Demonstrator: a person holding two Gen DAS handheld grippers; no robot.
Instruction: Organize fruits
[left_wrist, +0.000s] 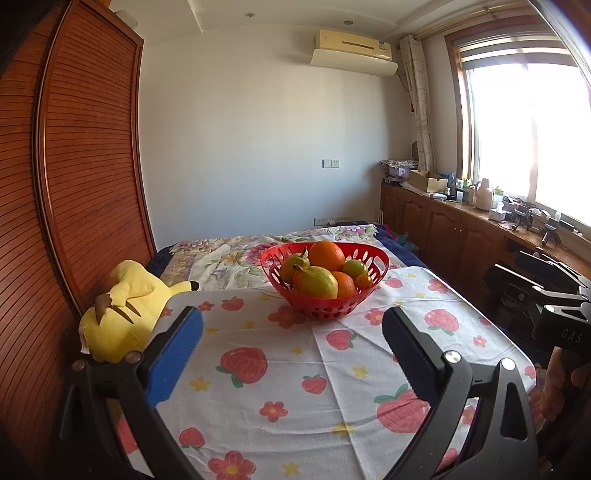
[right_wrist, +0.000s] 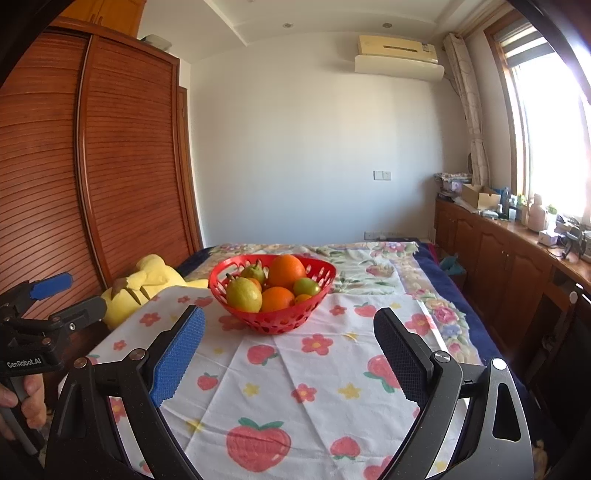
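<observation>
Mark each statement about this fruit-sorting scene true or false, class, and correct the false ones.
1. The fruit sits in a red basket. True.
2. The left gripper is clamped on a pear. False: its jaws are spread wide with nothing between them.
3. A yellow plush toy lies at the left edge of the strawberry-print cloth. True.
4. The right gripper is open and short of the basket. True.
5. The large orange lies on the cloth outside the basket. False: it rests on top of the pile inside the basket.
6. The basket holds only oranges. False: there are also a yellow-green pear and a small green fruit.
</observation>
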